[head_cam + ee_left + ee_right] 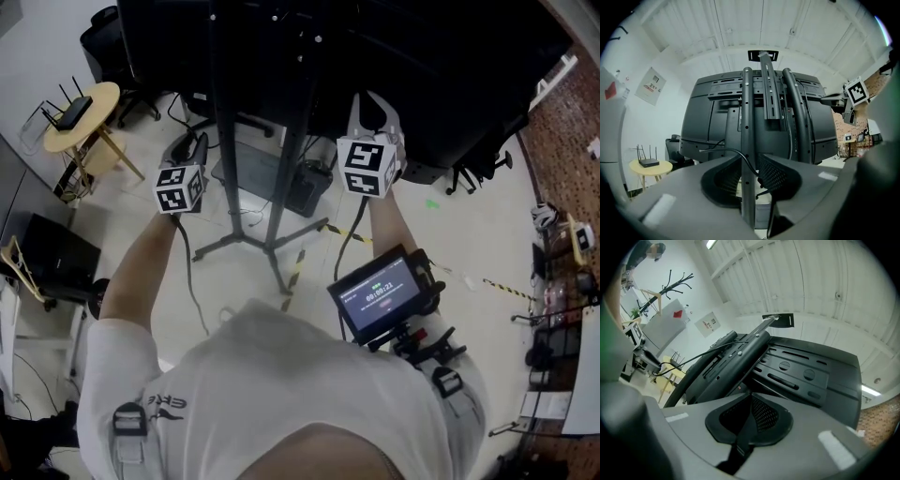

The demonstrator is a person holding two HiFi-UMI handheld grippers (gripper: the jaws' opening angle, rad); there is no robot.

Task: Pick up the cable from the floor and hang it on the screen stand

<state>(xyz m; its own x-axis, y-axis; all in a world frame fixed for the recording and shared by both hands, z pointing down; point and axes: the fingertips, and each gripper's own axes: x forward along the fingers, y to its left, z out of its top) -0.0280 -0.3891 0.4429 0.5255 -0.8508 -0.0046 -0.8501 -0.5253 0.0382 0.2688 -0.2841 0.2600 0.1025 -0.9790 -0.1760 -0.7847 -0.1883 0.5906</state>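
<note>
In the head view, the left gripper (pixel 190 152) and right gripper (pixel 375 120) are raised at centre frame beside the black screen stand (pixel 217 141), and the dark cable (pixel 349 242) hangs below the right one. In the left gripper view, the jaws stand apart around a stand upright (pixel 748 140), with the thin cable crossing it. In the right gripper view, the jaws are pinched together on the cable, which drops toward the bottom edge.

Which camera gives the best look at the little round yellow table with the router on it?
The head view: the round yellow table shows whole from above, legs included, with the router on top. The left gripper view shows it small and side-on at lower left. The right gripper view gives at most a sliver near its left edge.
</note>
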